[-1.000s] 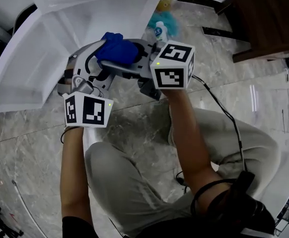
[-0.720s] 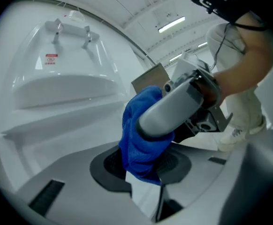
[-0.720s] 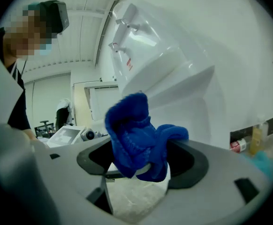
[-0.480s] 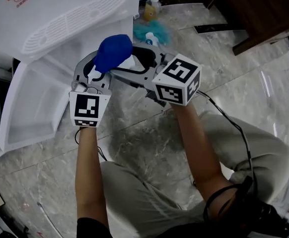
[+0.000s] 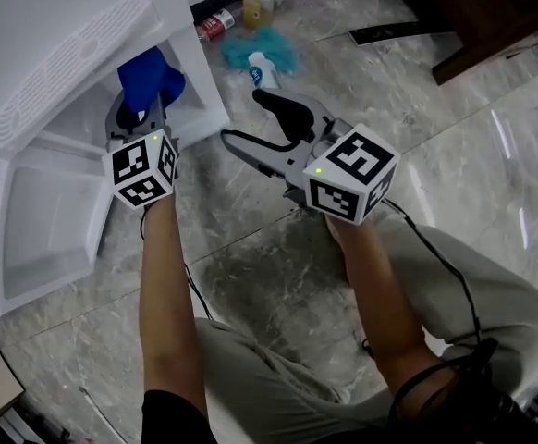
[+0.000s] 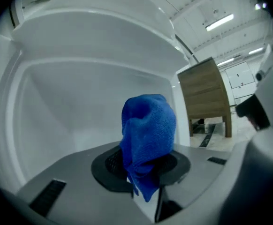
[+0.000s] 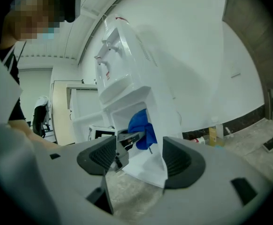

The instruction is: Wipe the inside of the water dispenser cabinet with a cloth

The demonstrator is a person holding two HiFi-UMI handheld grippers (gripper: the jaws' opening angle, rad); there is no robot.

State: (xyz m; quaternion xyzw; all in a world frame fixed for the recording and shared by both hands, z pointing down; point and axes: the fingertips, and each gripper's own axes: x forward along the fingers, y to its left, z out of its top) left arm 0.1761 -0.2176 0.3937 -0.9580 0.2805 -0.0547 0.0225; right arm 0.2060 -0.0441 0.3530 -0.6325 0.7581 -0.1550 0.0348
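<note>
Since a second ago the two grippers are parting: the left gripper [image 5: 144,109] is carrying the blue cloth [image 5: 149,74] away from the right gripper [image 5: 248,120] and up to the mouth of the water dispenser cabinet [image 5: 200,86], whose door [image 5: 42,220] is hanging swung wide open. The left fingers, having just been closing, are clamping the bunched cloth, which is sticking out ahead of them toward the white back wall and, judging by the left gripper view, not yet touching it. The right fingers, having just been opening, are standing wide apart with nothing between them, well clear of the cabinet. The handover is looking finished; the wiping itself is still waiting to begin.
</note>
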